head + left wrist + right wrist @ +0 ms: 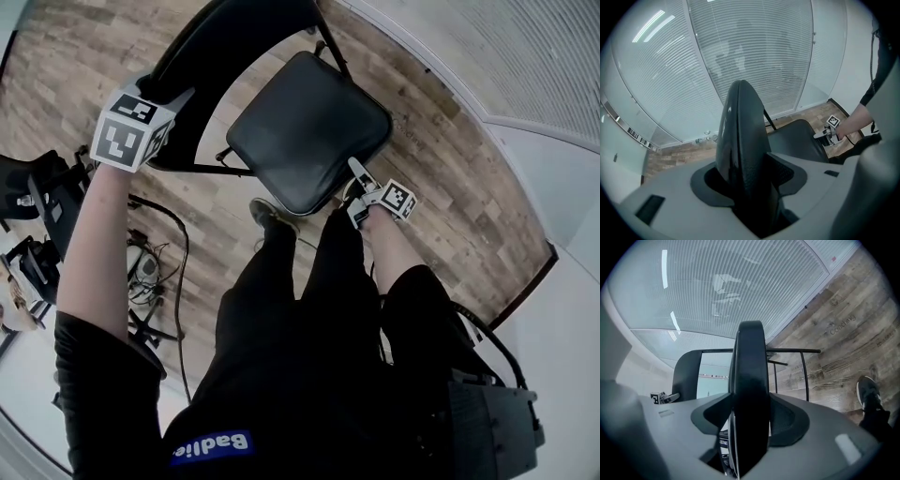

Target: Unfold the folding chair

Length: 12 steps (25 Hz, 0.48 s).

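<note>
- The folding chair (281, 112) stands on the wooden floor (103, 47) directly in front of the person. Its seat (309, 131) is swung out and appears close to level, and its backrest (220, 42) is raised on the far left.
- The backrest's top edge is pinched by the left gripper (167, 92). In the left gripper view the padded panel is seen edge-on, filling the gap between the jaws.
- The seat's near edge is clamped by the right gripper (359, 178). In the right gripper view that pad is likewise wedged edge-on between the jaws, so neither gripper is empty.
- The chair is judged rigid and moderately heavy. Its thin metal frame (805, 373) carries padded, vinyl-like panels that can be expected to give a little and to slip under a narrow pinch.
- The panel edges are judged the best holds, since they are spanned fully by the jaws. The tubing would be rounder and slicker.
- The hinge is likely to stiffen near its stop, so the seat should be pressed down steadily while the backrest is braced.
</note>
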{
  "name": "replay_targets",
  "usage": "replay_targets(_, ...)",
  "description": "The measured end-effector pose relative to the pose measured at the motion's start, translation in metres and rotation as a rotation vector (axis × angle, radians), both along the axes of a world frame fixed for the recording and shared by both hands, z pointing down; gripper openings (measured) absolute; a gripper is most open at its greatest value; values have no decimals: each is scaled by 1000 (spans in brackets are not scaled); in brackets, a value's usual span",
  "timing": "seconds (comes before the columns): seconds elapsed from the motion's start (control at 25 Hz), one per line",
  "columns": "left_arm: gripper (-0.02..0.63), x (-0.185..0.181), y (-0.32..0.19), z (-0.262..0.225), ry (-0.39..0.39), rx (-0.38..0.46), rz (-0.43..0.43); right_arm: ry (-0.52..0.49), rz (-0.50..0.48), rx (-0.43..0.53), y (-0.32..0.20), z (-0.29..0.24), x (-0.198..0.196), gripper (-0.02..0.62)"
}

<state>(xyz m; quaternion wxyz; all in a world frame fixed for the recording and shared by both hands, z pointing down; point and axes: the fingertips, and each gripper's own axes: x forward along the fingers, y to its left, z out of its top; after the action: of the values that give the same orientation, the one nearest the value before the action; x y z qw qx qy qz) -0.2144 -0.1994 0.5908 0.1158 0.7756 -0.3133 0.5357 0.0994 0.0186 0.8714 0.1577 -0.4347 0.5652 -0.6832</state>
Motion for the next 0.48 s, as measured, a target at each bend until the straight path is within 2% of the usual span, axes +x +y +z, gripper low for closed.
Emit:
replay_targets(0.2, 204, -6, -6, 8, 25, 0, -21, 4, 13, -15, 4, 20, 9, 207)
replay_targets(0.48, 207, -16, -15, 21, 52, -9, -43, -5, -10, 33, 0, 39, 18, 210)
